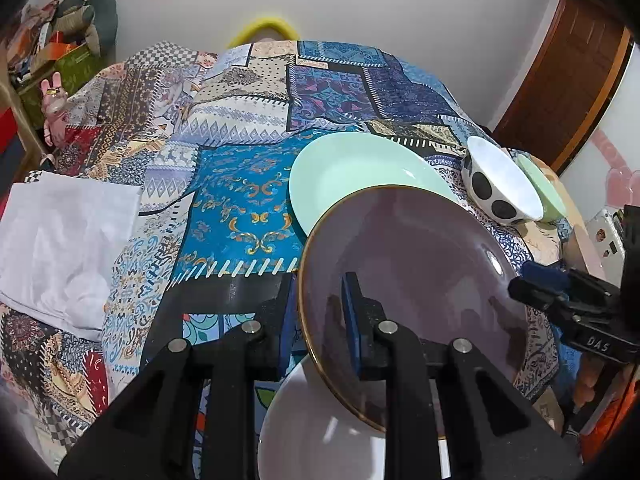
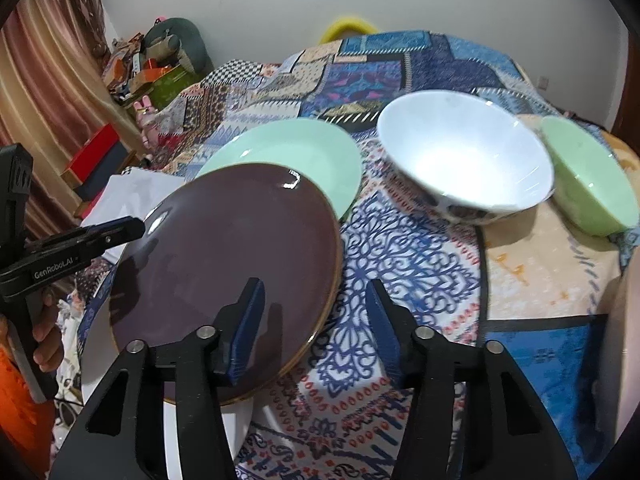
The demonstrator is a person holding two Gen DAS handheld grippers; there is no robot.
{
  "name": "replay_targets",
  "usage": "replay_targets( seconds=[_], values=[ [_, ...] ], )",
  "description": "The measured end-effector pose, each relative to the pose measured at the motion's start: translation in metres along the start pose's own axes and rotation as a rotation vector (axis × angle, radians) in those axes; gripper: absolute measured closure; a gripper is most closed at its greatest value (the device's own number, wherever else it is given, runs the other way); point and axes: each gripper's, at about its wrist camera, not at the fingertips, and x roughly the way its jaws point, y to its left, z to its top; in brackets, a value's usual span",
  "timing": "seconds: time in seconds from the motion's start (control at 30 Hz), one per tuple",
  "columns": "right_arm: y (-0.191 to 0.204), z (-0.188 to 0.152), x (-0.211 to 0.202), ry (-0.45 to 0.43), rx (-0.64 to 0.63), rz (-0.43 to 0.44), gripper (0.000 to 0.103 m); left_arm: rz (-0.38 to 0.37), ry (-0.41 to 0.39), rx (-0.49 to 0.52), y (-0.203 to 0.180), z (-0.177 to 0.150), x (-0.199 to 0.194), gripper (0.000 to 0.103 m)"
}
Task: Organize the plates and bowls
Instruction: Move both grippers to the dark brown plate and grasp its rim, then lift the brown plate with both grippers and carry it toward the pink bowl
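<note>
A dark purple plate (image 1: 420, 272) (image 2: 224, 264) with a gold rim lies tilted, its near edge over a white plate (image 1: 320, 432) and its far edge over a mint green plate (image 1: 352, 172) (image 2: 288, 148). My left gripper (image 1: 320, 308) is shut on the purple plate's left rim, one pad above and one below. My right gripper (image 2: 314, 312) straddles the plate's right rim; its left pad hangs over the plate, its right pad stands apart, so it is open. A white bowl with black spots (image 2: 464, 156) and a green bowl (image 2: 588, 184) sit to the right.
A patchwork cloth (image 1: 240, 208) covers the table. A folded white cloth (image 1: 64, 248) lies at the left edge. Boxes and toys (image 1: 60, 52) stand beyond the far left corner, and a wooden door (image 1: 568, 92) is at the right. A person's hand (image 2: 48, 344) holds the left gripper.
</note>
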Motion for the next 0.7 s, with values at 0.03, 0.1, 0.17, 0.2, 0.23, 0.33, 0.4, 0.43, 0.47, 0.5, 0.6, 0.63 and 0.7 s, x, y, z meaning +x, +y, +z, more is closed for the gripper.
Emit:
replay_targets(
  seconds=[0.03,0.1,0.17,0.2,0.23,0.33,0.4,0.43,0.47,0.5,0.6,0.63,0.7],
  values=[
    [0.0,-0.001,0.002,0.009,0.001,0.005,0.061,0.004,0.007,0.002,0.0,0.0,0.001,0.08],
    [0.001,-0.002,0.005,0.025,0.001,0.014,0.067,0.021,0.03,0.009,0.001,0.0,0.007,0.08],
    [0.001,-0.003,0.008,0.039,0.0,0.023,0.071,0.02,0.055,0.005,0.004,0.001,0.014,0.08],
    [0.001,-0.003,0.009,0.044,0.002,0.028,0.072,0.002,0.062,0.0,0.006,0.001,0.015,0.08],
    [0.001,-0.003,0.01,0.046,0.004,0.032,0.073,-0.016,0.071,-0.004,0.006,0.001,0.017,0.08],
    [0.0,-0.003,0.012,0.052,0.019,0.05,0.074,-0.044,0.089,-0.002,0.006,0.002,0.021,0.08],
    [-0.001,-0.002,0.013,0.052,0.029,0.056,0.075,-0.045,0.091,-0.002,0.005,0.003,0.021,0.08],
    [-0.002,-0.002,0.013,0.05,0.035,0.059,0.076,-0.049,0.093,-0.003,0.005,0.003,0.022,0.08],
    [-0.002,-0.002,0.013,0.048,0.038,0.06,0.076,-0.054,0.097,-0.003,0.005,0.004,0.022,0.08],
    [-0.002,-0.002,0.012,0.048,0.042,0.061,0.077,-0.057,0.1,-0.001,0.005,0.004,0.022,0.08],
    [-0.002,-0.002,0.011,0.045,0.047,0.059,0.077,-0.048,0.102,0.012,0.003,0.004,0.02,0.08],
    [-0.002,-0.002,0.011,0.042,0.046,0.054,0.077,-0.045,0.104,0.02,0.002,0.004,0.02,0.08],
    [-0.002,-0.003,0.008,0.036,0.039,0.042,0.078,-0.053,0.109,0.017,0.0,0.004,0.02,0.08]
  ],
)
